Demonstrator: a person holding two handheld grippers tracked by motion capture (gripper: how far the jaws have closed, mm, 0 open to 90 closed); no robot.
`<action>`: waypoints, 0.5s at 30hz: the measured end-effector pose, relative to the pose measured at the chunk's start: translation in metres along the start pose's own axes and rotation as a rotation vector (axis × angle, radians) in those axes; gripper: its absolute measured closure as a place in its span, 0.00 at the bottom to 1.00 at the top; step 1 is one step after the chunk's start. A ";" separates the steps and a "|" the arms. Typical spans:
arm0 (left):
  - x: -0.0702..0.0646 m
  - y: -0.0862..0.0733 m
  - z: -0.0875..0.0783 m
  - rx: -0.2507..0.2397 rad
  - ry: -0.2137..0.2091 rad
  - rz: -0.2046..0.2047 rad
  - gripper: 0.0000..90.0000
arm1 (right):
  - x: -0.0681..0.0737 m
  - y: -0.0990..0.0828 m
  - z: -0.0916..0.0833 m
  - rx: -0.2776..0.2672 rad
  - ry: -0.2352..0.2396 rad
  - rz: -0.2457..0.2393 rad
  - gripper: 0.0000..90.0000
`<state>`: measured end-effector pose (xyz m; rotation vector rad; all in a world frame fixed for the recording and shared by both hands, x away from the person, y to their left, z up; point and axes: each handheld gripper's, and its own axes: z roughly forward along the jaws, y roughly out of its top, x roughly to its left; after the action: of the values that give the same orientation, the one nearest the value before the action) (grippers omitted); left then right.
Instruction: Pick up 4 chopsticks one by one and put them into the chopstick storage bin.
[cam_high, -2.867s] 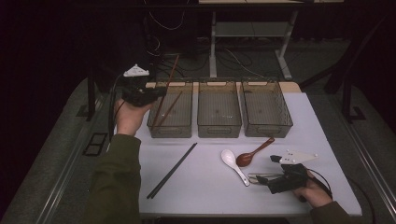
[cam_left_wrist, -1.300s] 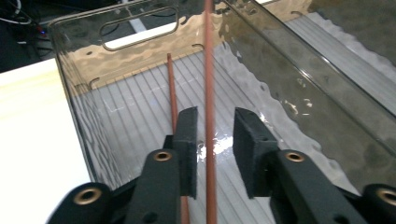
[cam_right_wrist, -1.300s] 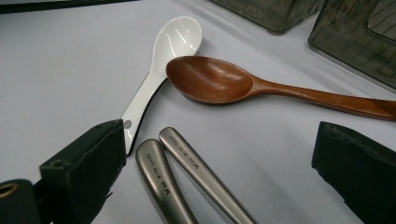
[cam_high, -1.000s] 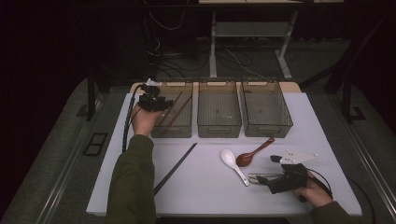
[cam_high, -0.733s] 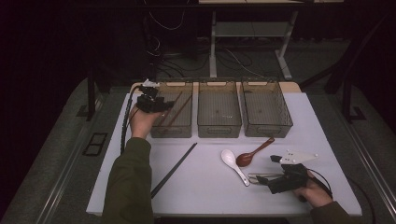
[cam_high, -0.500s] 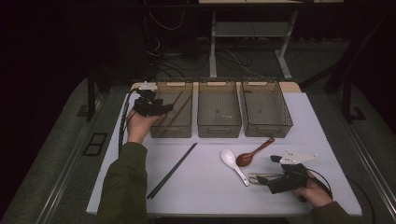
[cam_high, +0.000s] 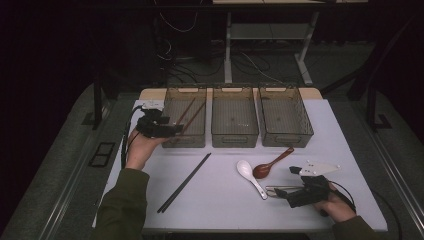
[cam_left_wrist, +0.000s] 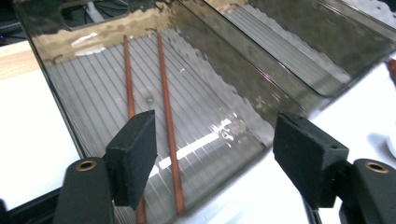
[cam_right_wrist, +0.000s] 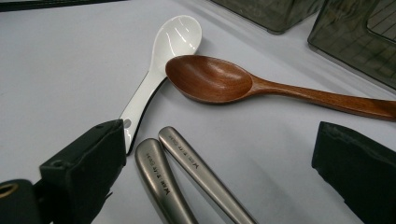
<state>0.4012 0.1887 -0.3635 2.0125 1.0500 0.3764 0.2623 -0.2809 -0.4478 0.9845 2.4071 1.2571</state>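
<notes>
- White tabletop, dim room behind; cables and desk legs in the dark beyond the far edge.
- Nearest: right gripper low on the table at the right, jaws spread. Two metal chopsticks lie between them, ends toward the camera; the pads are not pressing on them.
- Metal chopsticks: judged stiff, smooth, slippery, heavier than wood. They lie flat and side by side, so take both at once across the shafts, a little back from the ends; a pinch at the tip would likely let them roll or splay.
- Just past them: white ceramic spoon and brown wooden spoon, bowls touching. The ceramic one looks glazed and could chip; grip its handle, not its bowl.
- Mid-table, left: pair of black chopsticks lying slantwise, well apart from the spoons.
- Far: three clear bins in a row. Left bin holds two brown wooden chopsticks, flat on its ribbed floor.
- Left gripper at that bin's near left corner; its jaws have just been opening, and nothing is clamped between them. The brown sticks lie on the floor below.
- Middle bin and right bin look bare.
</notes>
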 end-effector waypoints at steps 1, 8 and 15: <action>-0.002 -0.002 -0.001 0.002 -0.003 0.006 0.32 | 0.000 0.000 0.000 0.000 0.000 0.001 0.03; -0.016 -0.014 -0.009 0.005 -0.023 0.029 0.26 | 0.000 0.000 0.000 -0.001 0.000 0.002 0.03; -0.033 -0.026 -0.016 -0.012 -0.042 0.041 0.24 | 0.000 0.000 -0.001 -0.003 -0.003 0.008 0.03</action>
<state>0.3577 0.1791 -0.3703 2.0255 0.9803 0.3598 0.2623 -0.2815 -0.4475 0.9962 2.4006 1.2602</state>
